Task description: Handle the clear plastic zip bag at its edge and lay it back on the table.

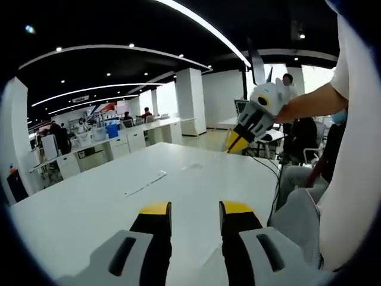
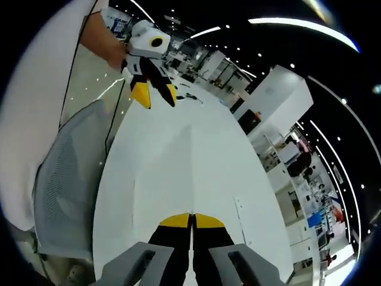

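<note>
The clear plastic zip bag [image 1: 146,183] lies flat on the white table [image 1: 89,208], a thin faint strip ahead of and left of my left gripper [image 1: 195,208]. That gripper is open, with nothing between its yellow-tipped jaws. My right gripper [image 1: 234,145] hangs above the table's far right side with its tips together. In the right gripper view the right gripper [image 2: 191,217] is shut with nothing visible in it. The bag [image 2: 241,223] lies just to its right on the table [image 2: 178,155]. The left gripper [image 2: 156,98] is held open over the far end.
A grey mesh chair [image 2: 65,179] stands against the table's edge beside the person in a white shirt [image 2: 41,77]. A thin cable [image 2: 110,119] hangs past that edge. Desks with monitors and seated people [image 1: 59,140] fill the room beyond the table.
</note>
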